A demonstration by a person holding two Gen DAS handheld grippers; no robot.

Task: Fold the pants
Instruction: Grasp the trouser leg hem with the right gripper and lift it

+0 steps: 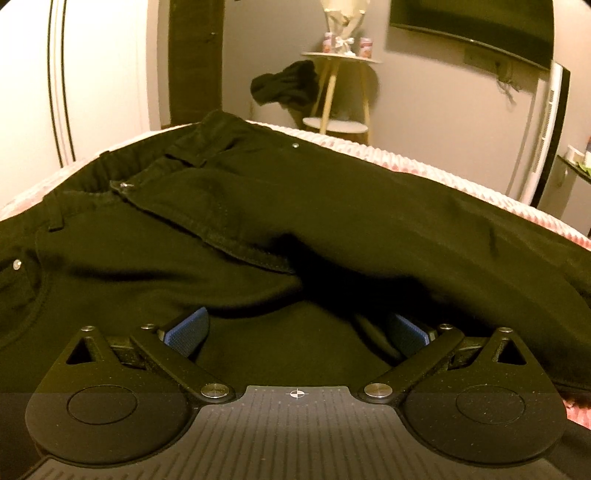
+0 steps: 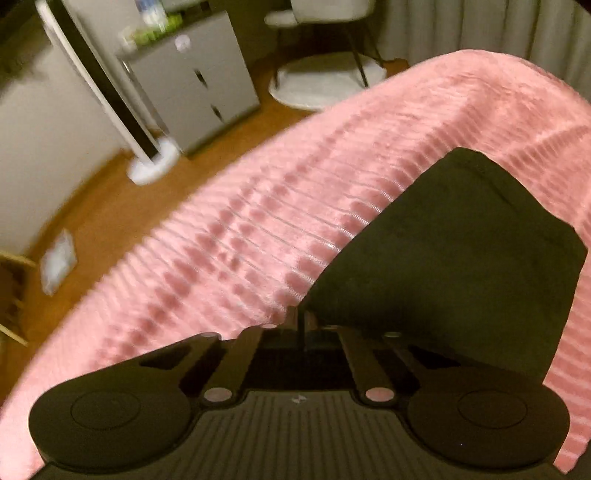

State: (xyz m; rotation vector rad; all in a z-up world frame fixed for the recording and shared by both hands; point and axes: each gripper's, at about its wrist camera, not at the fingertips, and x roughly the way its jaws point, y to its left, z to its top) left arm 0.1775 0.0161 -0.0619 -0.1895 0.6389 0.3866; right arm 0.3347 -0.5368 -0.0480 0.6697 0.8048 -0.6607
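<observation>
On the bed: black denim pants (image 1: pixel 295 221) are spread across a pink ribbed plush blanket (image 2: pixel 240 240), waistband toward the left in the left wrist view.
Left gripper (image 1: pixel 295 328): jaws are held wide apart, blue-padded fingers (image 1: pixel 188 328) resting against dark fabric that lies between them, ungripped.
Right gripper (image 2: pixel 303 325): jaws are pressed together; a pinched edge of the trouser leg cannot be confirmed.
Trouser leg: its end (image 2: pixel 461 240) is seen lying flat on the blanket.
Background: a wooden side table (image 1: pixel 340 92) is draped with a dark garment (image 1: pixel 284 85).

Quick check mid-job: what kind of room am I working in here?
Most likely a bedroom: the black pants lie on a bed with a pink ribbed blanket, a wall-mounted TV hangs opposite, and a grey drawer cabinet stands nearby.
</observation>
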